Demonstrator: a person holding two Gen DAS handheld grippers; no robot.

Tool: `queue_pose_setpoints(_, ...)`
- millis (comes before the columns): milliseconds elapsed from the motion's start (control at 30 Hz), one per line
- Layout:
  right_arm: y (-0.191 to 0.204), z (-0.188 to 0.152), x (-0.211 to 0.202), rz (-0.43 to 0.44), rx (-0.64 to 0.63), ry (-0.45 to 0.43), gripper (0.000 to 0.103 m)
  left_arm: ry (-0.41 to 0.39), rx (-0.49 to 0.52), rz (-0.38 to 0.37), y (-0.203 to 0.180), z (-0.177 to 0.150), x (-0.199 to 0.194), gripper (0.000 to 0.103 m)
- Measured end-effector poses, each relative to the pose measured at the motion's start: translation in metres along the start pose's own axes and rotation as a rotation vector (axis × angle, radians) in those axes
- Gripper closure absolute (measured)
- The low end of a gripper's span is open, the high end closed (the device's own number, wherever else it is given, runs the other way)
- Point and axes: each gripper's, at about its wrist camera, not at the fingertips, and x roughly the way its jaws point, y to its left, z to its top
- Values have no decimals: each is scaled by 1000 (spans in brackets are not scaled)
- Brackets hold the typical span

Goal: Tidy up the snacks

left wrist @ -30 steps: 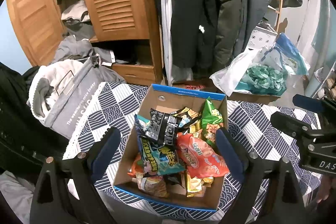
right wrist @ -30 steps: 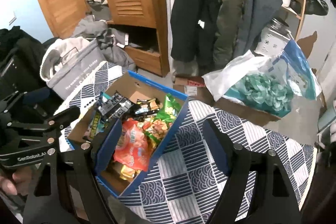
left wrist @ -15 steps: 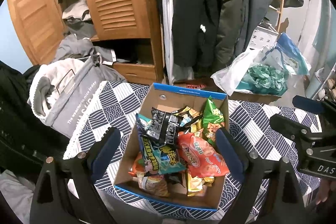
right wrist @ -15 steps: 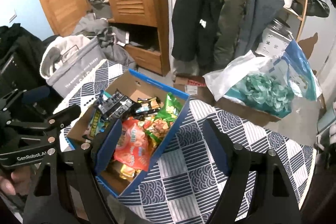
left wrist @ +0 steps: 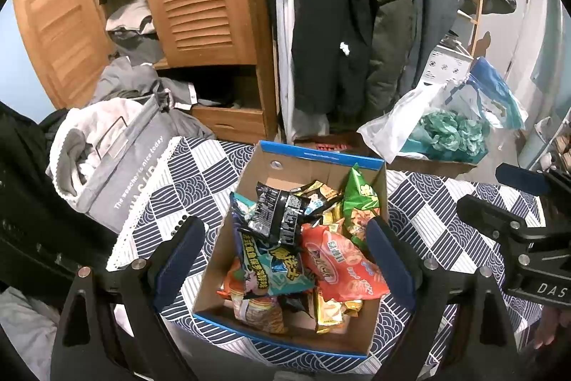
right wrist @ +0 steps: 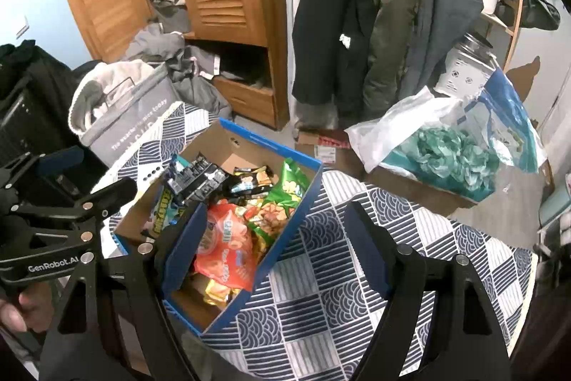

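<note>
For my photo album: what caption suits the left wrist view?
Open left gripper poised above a blue-rimmed cardboard box of colourful snack packets on a navy-and-white patterned tablecloth.

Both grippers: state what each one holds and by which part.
Nothing is held. The left gripper and the right gripper both hover open above the snack box, gripping no packet.

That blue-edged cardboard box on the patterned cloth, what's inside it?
The box holds a loose heap of snack packets: a black one on top, a green one, an orange-red one and a teal one. Whatever lies beneath the heap is covered.
</note>
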Motion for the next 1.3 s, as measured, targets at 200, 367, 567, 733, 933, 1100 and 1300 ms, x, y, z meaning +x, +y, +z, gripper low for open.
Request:
queue_pose_setpoints(200,0,0,-1,0,-1,1,25,0,0,-1,1,0,0,10)
queue_pose_setpoints(367,1,0,0,0,0,1,25,-5,-5,2,-1,0,-1,10)
queue_pose_setpoints(567,1,0,0,-1,-1,2,25,-8,-15,8,-2,-1,-4,10)
queue_pose_setpoints(733,1,0,0,-1,-1,1,25,-8,-16,9,-2,-1,-5,10)
queue_pose_setpoints(933,1,0,-1,-1,-2,1,25,-8,-18,9,-1,-1,-5,10)
queue_pose_setpoints(1100,1,0,-1,-1,-1,1,25,-5,-29,21,1,0,-8,10)
queue_pose_setpoints(1300,1,0,-1,-2,-1,1,25,4,-30,29,-1,-1,-9,10)
